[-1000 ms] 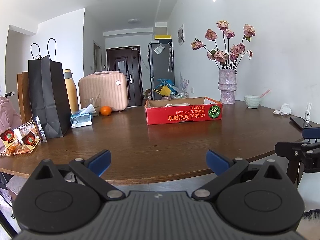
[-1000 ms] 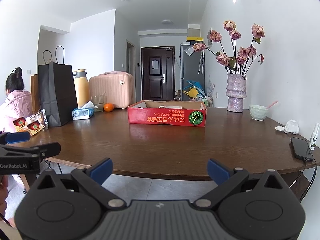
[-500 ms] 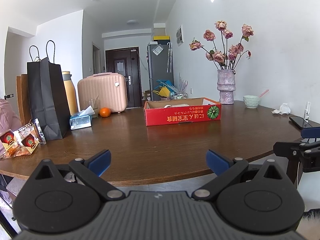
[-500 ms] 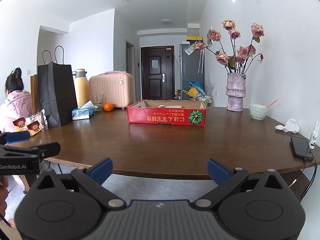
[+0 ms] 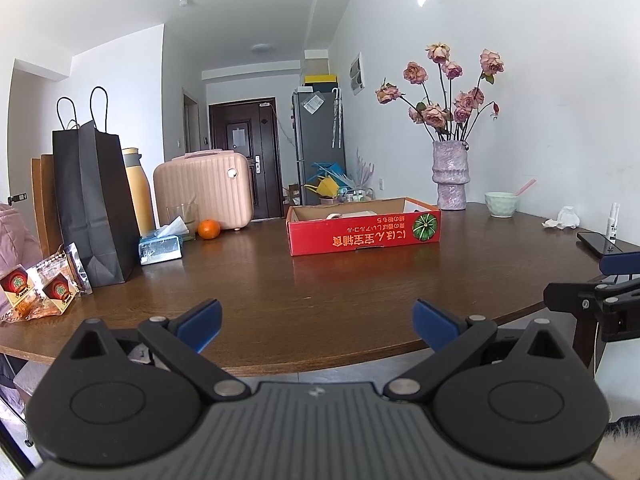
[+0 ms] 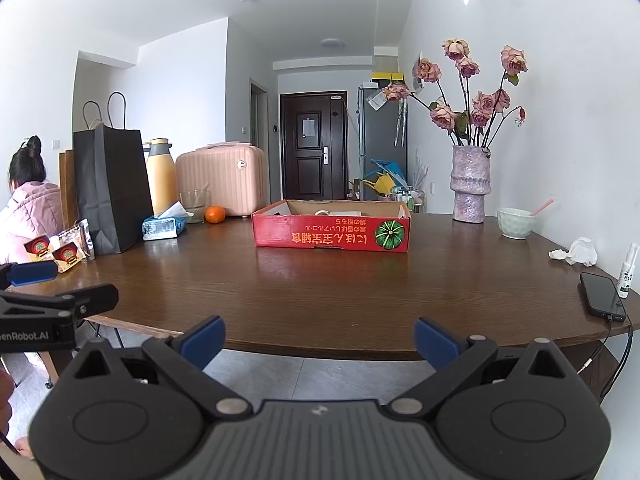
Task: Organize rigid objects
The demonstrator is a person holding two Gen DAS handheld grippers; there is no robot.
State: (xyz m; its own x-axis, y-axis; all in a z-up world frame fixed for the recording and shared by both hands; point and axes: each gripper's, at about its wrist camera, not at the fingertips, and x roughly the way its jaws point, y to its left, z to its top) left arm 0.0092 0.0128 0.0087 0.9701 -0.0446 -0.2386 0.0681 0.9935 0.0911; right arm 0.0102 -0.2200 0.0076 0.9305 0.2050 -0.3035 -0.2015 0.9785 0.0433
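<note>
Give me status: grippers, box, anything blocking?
Left gripper open, empty, short of table edge. Right gripper likewise. Red box mid-table, untouched. Bare tabletop before the box.

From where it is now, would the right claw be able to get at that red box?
Probably yes: the right claw is open and empty, and bare table lies between it and the red box.

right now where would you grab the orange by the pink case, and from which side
Probably across the middle of the orange, coming straight down from above. It is round, so the widest part gives the fingers the surest hold. The glass stands close on its left and the pink case close behind, leaving the top freest. Both grippers are open and still off the table edge.
</note>
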